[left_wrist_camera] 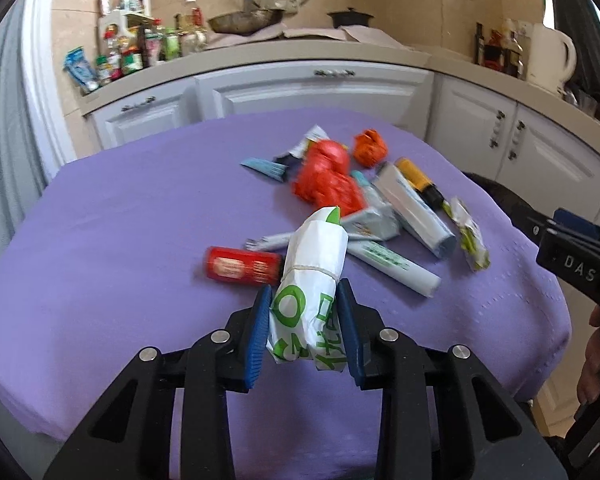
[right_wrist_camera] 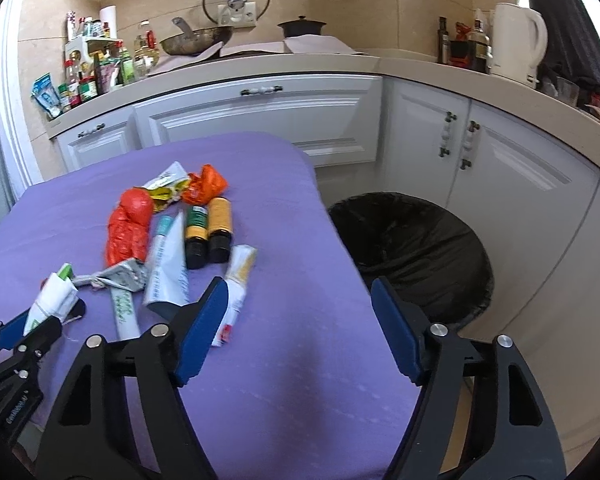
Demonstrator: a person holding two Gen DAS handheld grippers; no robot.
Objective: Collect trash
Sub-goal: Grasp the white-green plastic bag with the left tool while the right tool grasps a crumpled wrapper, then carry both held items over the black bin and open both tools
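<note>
Left jaws: the left gripper point(left_wrist_camera: 304, 320) is clamped on a rolled white-and-green wrapper point(left_wrist_camera: 314, 280), its 2 blue pads point(left_wrist_camera: 260, 332) pressing the printed near end from both sides.

Right jaws: the right gripper point(right_wrist_camera: 300, 328) stands wide apart and holds nothing, hanging over the near right edge of the purple tablecloth point(right_wrist_camera: 280, 360).

Held item: the wrapper is bound by a thin band about its middle and juts toward the far pile; it looks raised off the cloth, though I cannot tell for sure.

Handling: it looks light, soft and crushable, so a firm pinch at the thick near end should keep it; a slack one may let the smooth film slip.

Pile: a red crumpled bag point(left_wrist_camera: 328, 184), an orange wad point(left_wrist_camera: 370, 148), a red tube point(left_wrist_camera: 242, 269), pale tubes point(left_wrist_camera: 414, 208) and 2 small bottles point(right_wrist_camera: 208, 232) lie touching or just beside one another.

Bin: a black-lined trash bin point(right_wrist_camera: 416, 256) stands on the floor just right of the table.

Stage: likely carrying 1 piece to the bin; most remains.
</note>
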